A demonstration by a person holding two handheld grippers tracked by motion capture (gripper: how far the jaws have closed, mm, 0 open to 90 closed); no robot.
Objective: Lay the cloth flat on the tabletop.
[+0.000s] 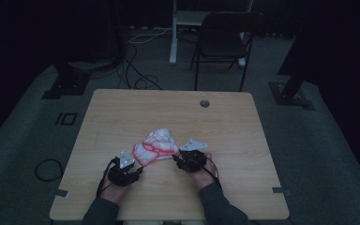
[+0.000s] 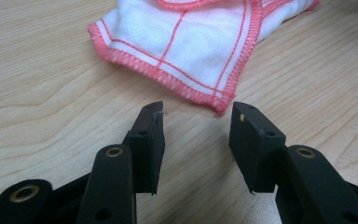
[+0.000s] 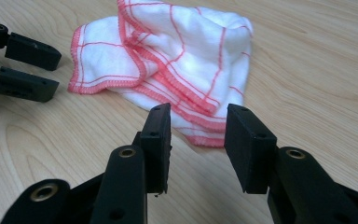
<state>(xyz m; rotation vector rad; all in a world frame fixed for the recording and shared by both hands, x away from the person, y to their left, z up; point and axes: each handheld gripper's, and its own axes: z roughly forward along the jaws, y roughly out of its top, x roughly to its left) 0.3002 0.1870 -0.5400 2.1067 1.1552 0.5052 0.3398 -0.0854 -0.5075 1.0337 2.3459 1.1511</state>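
Observation:
A crumpled white cloth (image 1: 155, 145) with red grid lines and a red hem lies on the wooden table (image 1: 168, 201), near its front. My left gripper (image 1: 138, 169) rests on the table just left of it. In the left gripper view the left gripper (image 2: 198, 112) is open, and a hemmed corner of the cloth (image 2: 191, 42) lies just beyond its tips. My right gripper (image 1: 176, 159) sits at the cloth's right side. In the right gripper view the right gripper (image 3: 198, 114) is open, with the cloth's folded edge (image 3: 182, 60) close in front. The left gripper (image 3: 56, 73) shows there at the far left.
A round cable hole (image 1: 205, 103) sits in the table's far right part. Behind the table stand a black chair (image 1: 222, 37) and a white post (image 1: 173, 33). Cables (image 1: 140, 70) trail over the dark floor, and a coiled one (image 1: 48, 169) lies left of the table.

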